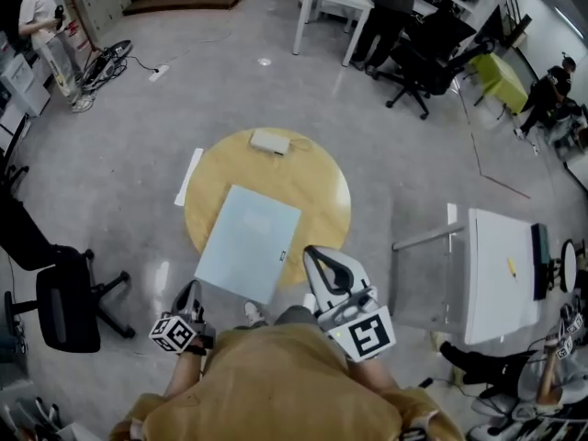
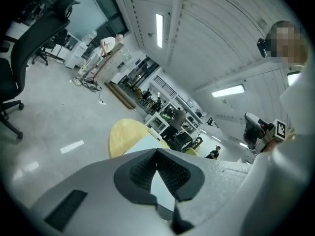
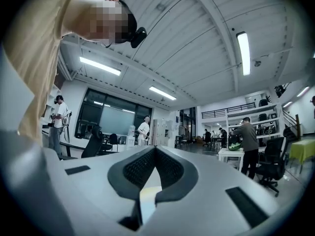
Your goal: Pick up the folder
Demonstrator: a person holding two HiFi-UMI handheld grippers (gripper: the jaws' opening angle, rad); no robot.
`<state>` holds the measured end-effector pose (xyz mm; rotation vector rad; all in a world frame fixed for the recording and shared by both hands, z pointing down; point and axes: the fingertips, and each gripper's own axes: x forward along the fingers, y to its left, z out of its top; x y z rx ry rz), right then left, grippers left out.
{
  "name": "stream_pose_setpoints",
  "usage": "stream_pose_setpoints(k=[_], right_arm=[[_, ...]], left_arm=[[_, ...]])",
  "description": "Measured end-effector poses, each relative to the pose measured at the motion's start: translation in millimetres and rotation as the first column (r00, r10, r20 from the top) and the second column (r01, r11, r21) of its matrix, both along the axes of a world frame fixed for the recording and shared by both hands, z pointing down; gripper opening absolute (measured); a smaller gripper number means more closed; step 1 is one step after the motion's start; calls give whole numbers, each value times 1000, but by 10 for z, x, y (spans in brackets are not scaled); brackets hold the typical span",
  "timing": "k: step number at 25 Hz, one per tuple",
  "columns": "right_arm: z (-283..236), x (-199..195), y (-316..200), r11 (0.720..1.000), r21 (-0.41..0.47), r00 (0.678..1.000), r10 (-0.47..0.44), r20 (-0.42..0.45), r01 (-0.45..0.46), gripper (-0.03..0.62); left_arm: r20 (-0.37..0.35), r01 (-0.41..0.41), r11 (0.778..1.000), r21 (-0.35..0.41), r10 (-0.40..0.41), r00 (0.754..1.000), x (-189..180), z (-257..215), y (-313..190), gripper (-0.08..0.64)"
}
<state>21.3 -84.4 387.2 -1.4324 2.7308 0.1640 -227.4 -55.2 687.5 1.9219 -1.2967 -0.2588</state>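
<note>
Black office chair (image 1: 64, 306): stands on the grey floor at the far left of the head view, well apart from the table.
White strip (image 1: 188, 177): lies flat on the floor just beside the left edge of the round table.
Left gripper (image 1: 190, 289): low at the near left, close to the person's tan shirt (image 1: 294, 384). In the left gripper view its 2 jaws (image 2: 157, 151) are pressed together at the tips with nothing between them. It is near the folder's near left corner but apart from it.
Round table (image 1: 322, 191): yellow top, in the middle of the floor. The left gripper view shows it (image 2: 123, 134) beyond the jaws.
Folder (image 1: 248, 242): pale blue, lying flat on the table, turned at a slant. Its near edge hangs over the table's near rim, between the 2 grippers. It also shows beyond the left jaws (image 2: 143, 142). Neither gripper touches it.
White box (image 1: 269, 141): small and flat, at the far edge of the table, apart from the folder.
Right gripper (image 1: 312, 255): near right, its tip just beside the folder's right edge. In the right gripper view its 2 jaws (image 3: 155, 149) are closed tip to tip, empty.
White desk (image 1: 501, 283): at the right, well apart from the table, with 1 yellow pen (image 1: 511, 267) on it.
</note>
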Motion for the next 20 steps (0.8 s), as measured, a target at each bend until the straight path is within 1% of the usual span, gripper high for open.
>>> stream_pose_setpoints(k=[2, 4, 6, 8, 9, 10, 11, 12, 13, 14, 15, 16, 18, 20], right_arm=[[72, -15, -114, 1000, -14, 1000, -9, 7, 10, -3], [118, -46, -230, 999, -19, 1000, -29, 9, 29, -3], [105, -100, -302, 998, -21, 998, -59, 9, 59, -3], [53, -157, -358, 996, -15, 996, -86, 8, 86, -3], [41, -177, -397, 995, -15, 995, -95, 9, 95, -3], [48, -186, -437, 995, -20, 995, -99, 11, 99, -3], [68, -179, -473, 994, -30, 995, -100, 10, 100, -3], [86, -158, -505, 994, -42, 995, -98, 5, 99, -3], [90, -130, -533, 994, -50, 995, -96, -2, 95, -3], [79, -102, -556, 994, -55, 996, -93, -10, 92, -3], [64, -73, -574, 994, -57, 996, -91, -17, 89, -3], [54, -37, -589, 995, -58, 996, -88, -25, 86, -3], [61, 87, -635, 995, -61, 996, -80, -42, 77, -3], [94, 281, -706, 996, -72, 996, -64, -59, 60, -3]], left_arm=[[-35, -3, 1000, -13, 3, 999, -21, 151, -10, 3], [-111, -23, 999, -39, 18, 994, -7, 314, 1, 3], [-189, -50, 994, -95, 31, 982, 15, 487, 87, 3], [-227, -91, 983, -159, 54, 972, 35, 675, 174, 9], [-246, -112, 974, -195, 62, 967, 56, 765, 198, 27], [-294, -136, 965, -226, 65, 954, 106, 835, 213, 86], [-386, -169, 957, -235, 67, 920, 216, 859, 213, 145], [-500, -207, 953, -222, 71, 863, 377, 841, 195, 204], [-588, -237, 949, -208, 72, 805, 531, 830, 174, 291], [-635, -250, 945, -210, 63, 770, 632, 860, 161, 380], [-653, -246, 943, -223, 43, 756, 673, 924, 150, 419], [-658, -231, 944, -235, 20, 752, 678, 1003, 125, 436], [-658, -192, 951, -243, -16, 753, 695, 1150, -3, 440], [-666, -170, 955, -243, -37, 745, 800, 1216, -205, 440]])
